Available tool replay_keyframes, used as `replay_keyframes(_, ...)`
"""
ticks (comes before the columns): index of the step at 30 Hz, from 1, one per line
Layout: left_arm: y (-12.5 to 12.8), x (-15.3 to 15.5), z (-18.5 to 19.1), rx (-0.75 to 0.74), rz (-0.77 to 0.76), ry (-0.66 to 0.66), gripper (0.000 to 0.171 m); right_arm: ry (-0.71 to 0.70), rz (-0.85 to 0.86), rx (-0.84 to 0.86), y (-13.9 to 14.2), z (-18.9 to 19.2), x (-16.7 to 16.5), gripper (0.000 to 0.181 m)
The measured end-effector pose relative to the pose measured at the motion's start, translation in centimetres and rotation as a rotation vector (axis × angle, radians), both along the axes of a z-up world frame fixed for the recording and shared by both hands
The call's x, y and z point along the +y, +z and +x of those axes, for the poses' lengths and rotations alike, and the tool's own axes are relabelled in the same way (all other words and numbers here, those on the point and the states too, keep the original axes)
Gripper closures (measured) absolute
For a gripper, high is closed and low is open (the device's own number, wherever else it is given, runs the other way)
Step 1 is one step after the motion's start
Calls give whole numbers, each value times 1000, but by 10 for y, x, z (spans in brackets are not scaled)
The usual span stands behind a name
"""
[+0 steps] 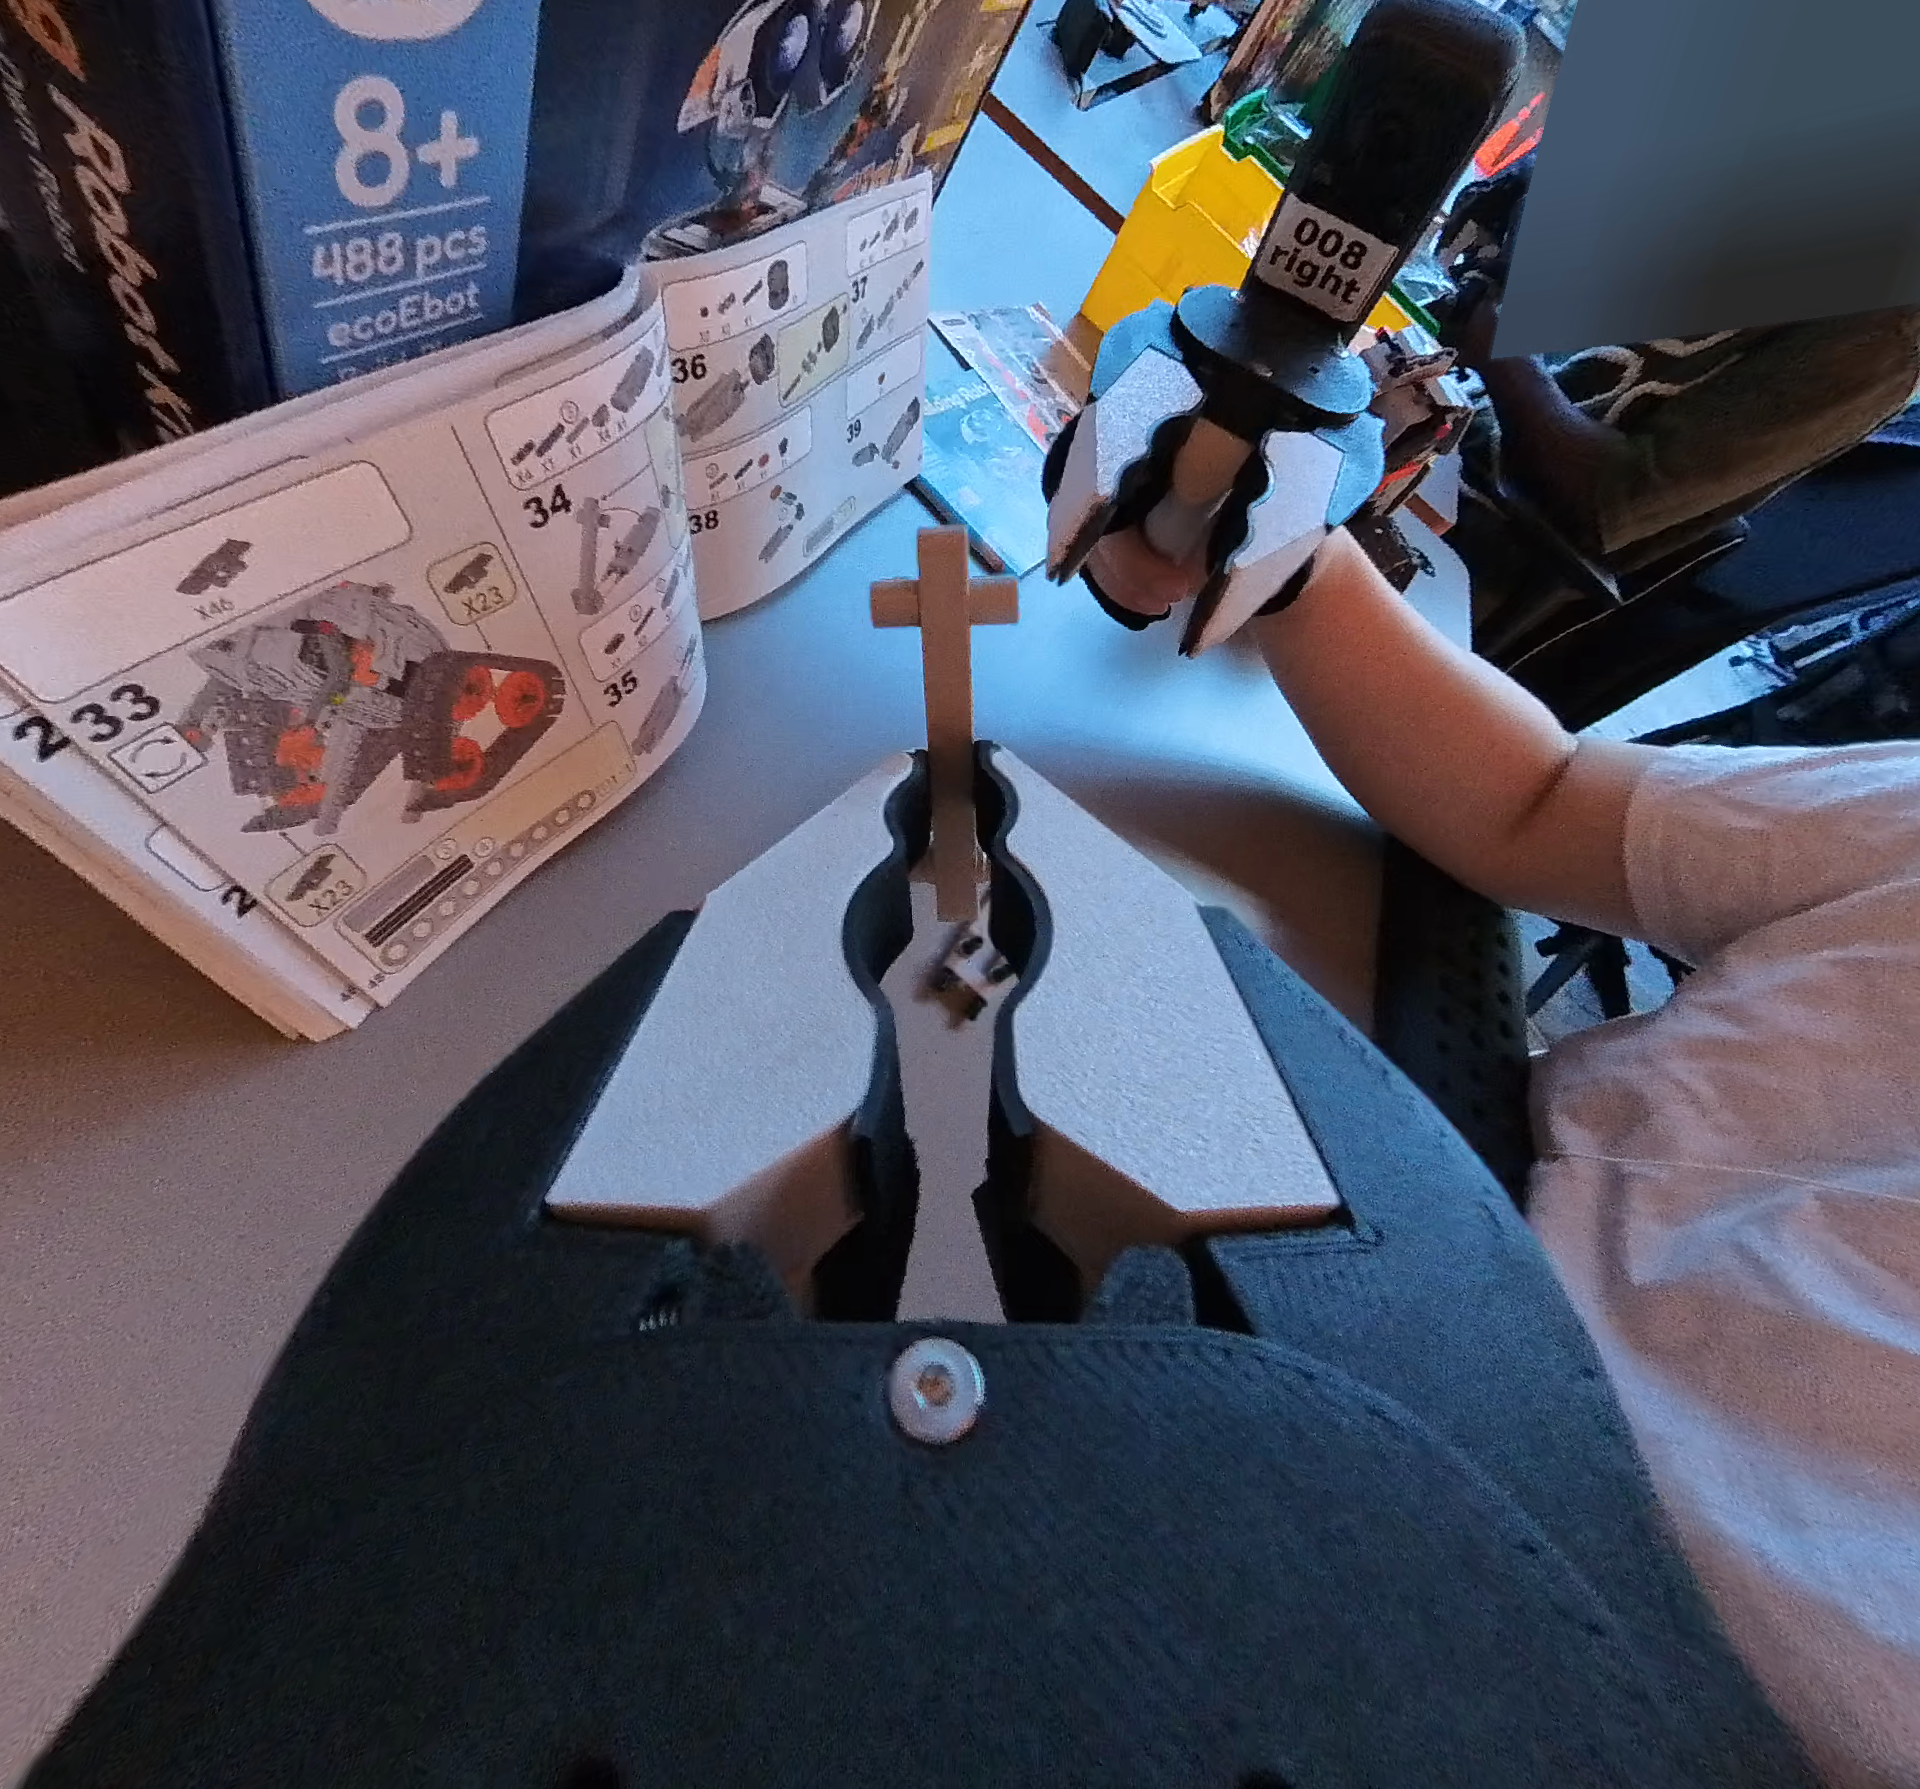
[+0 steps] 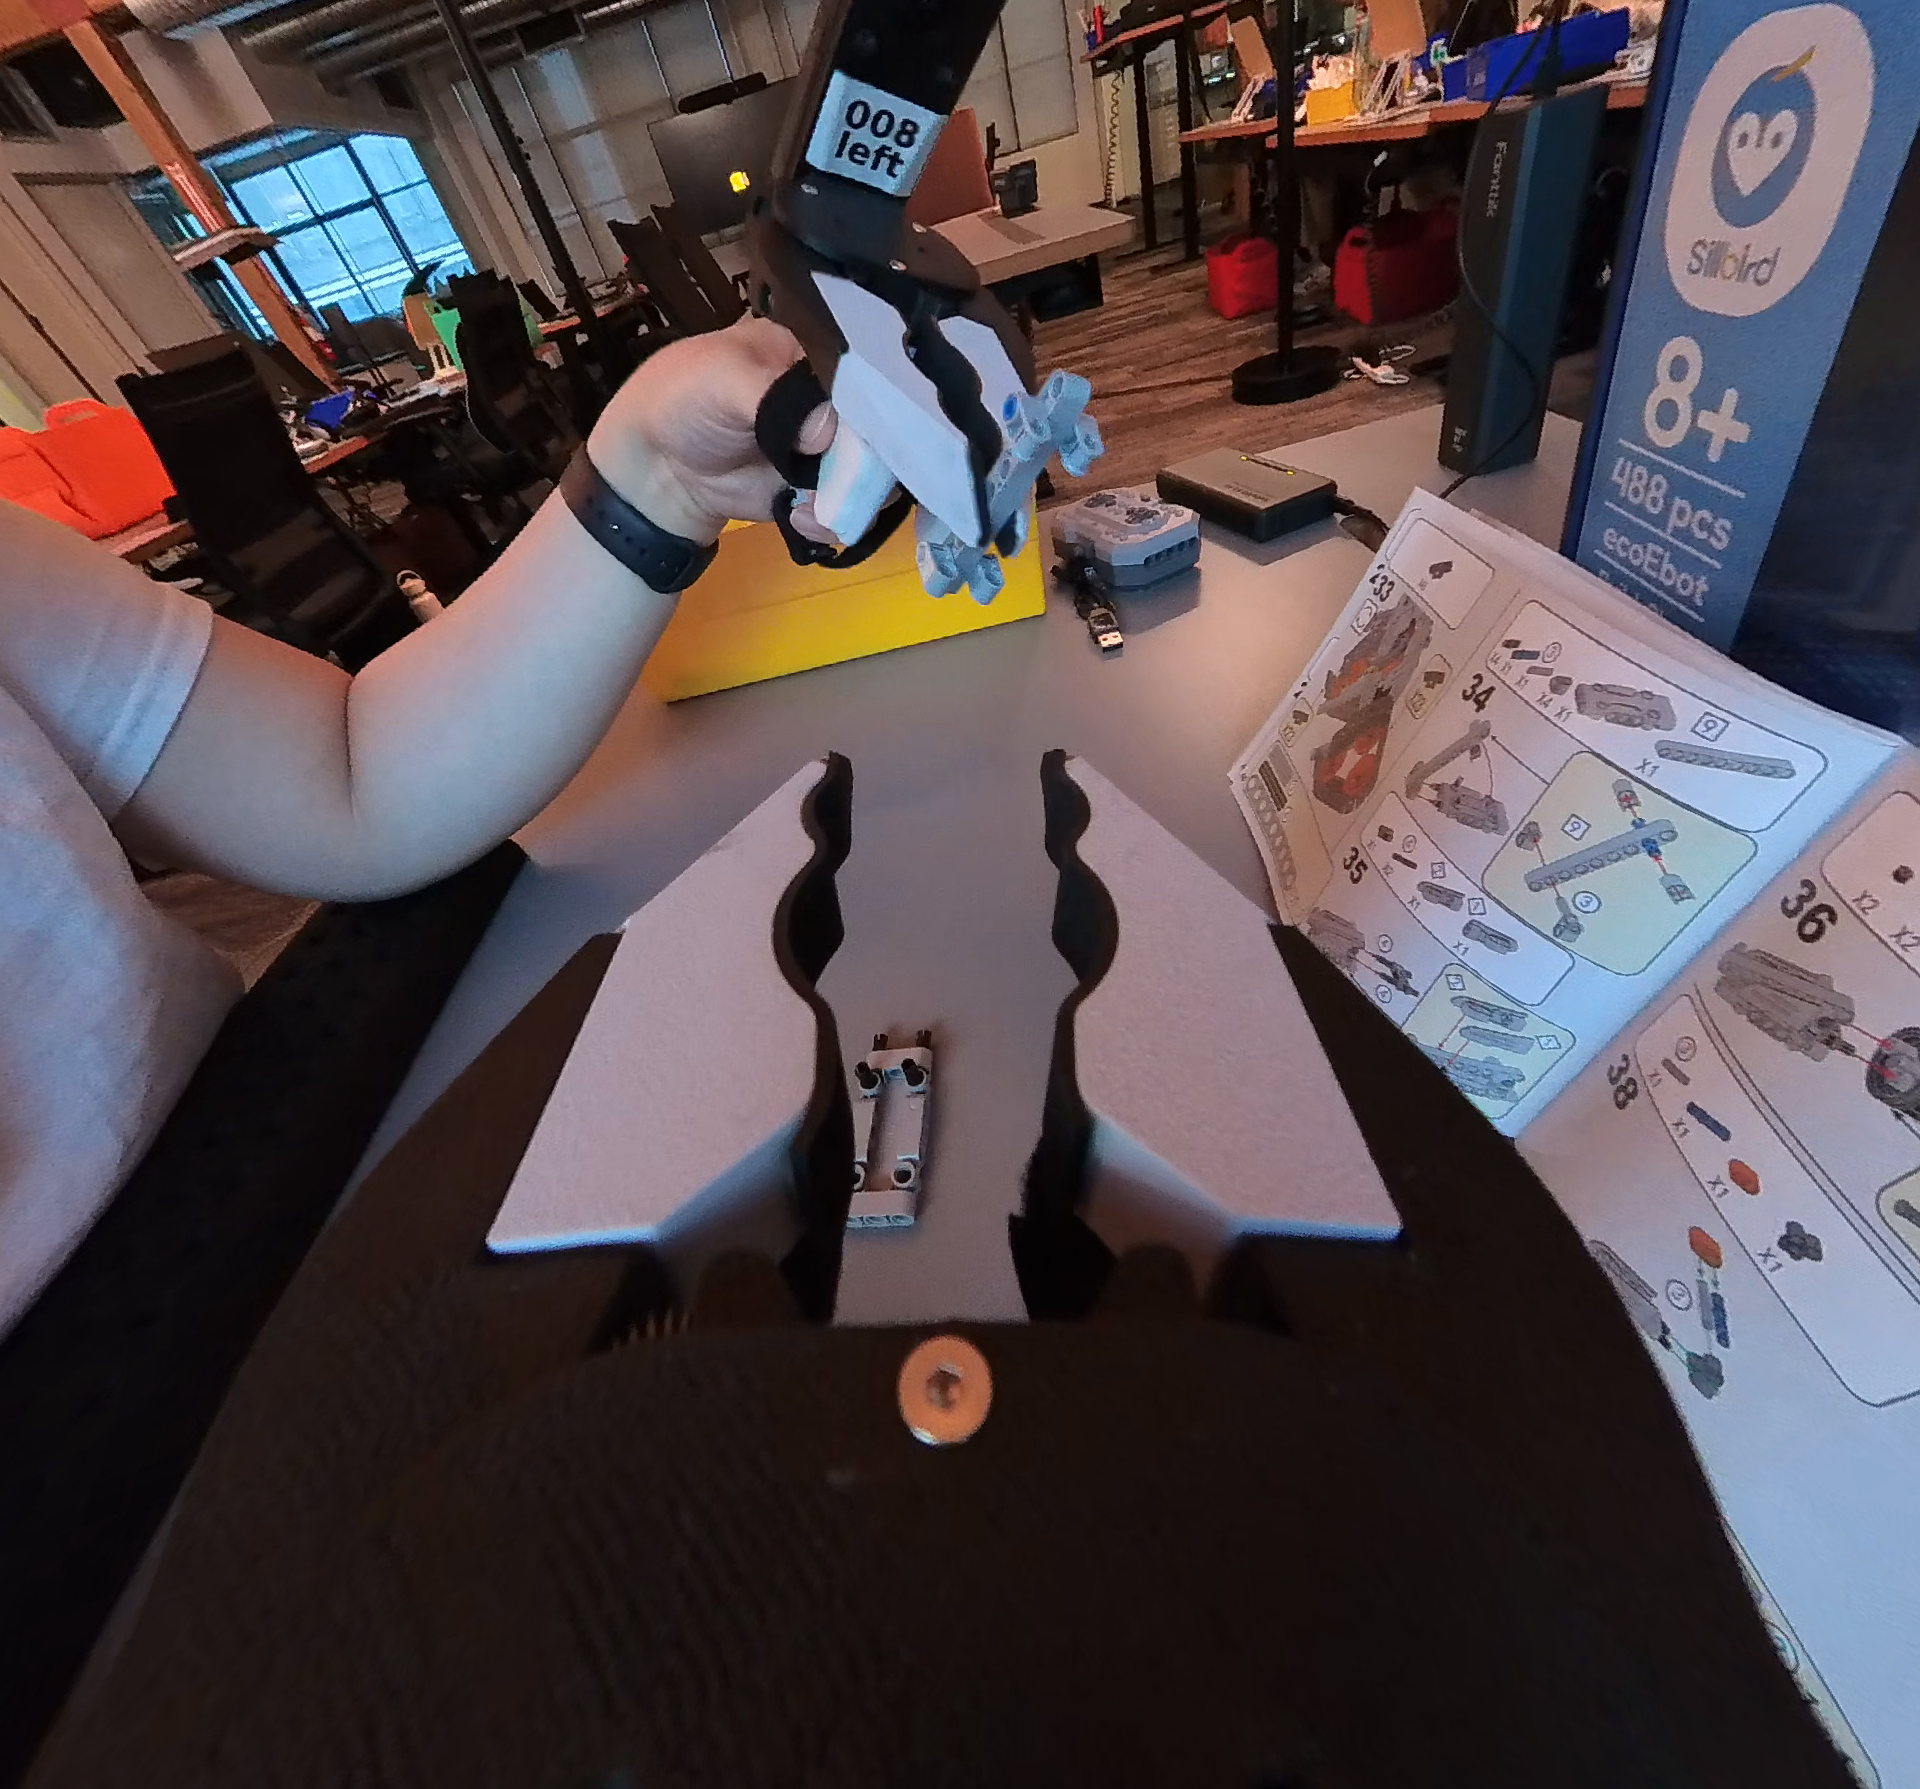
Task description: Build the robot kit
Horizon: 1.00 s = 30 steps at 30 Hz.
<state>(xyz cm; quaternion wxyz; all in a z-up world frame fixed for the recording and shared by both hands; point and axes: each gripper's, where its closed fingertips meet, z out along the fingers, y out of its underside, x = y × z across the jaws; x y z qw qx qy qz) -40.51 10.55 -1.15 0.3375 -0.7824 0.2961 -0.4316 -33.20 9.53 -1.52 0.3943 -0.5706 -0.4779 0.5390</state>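
Observation:
My left gripper [image 1: 949,765] is shut on a grey cross-shaped beam assembly [image 1: 943,617] and holds it upright above the grey table [image 1: 208,1220]. In the right wrist view the left gripper [image 2: 992,518] is raised in a hand, with the light grey assembly [image 2: 1039,440] sticking out of its jaws. My right gripper [image 2: 943,763] is open and empty, low over the table [image 2: 966,700]. A small white frame piece [image 2: 891,1131] lies on the table between its fingers. It also shows in the left wrist view [image 1: 966,976]. There the right gripper [image 1: 1122,612] is held up at the right.
An open instruction booklet [image 1: 343,700] [image 2: 1558,856] leans against a blue and black kit box [image 1: 395,129] [image 2: 1745,285]. A yellow bin [image 2: 831,607] [image 1: 1195,222], a grey hub with a cable [image 2: 1127,529] and a black box [image 2: 1247,492] sit farther back. Spacing between my two grippers at the tips: around 8 cm.

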Motion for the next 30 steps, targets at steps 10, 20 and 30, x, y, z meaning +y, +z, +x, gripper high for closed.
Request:
replay_keyframes(10,7,-2,7,-60,-22,-13,166,-1,0,-6,1,0,0,144)
replay_keyframes(20,16,-5,9,-100,-15,-31,166,-5,-9,-28,-6,2,3,145)
replay_keyframes(30,36,-13,9,-240,-46,-70,166,-3,-21,-32,-9,2,4,145)
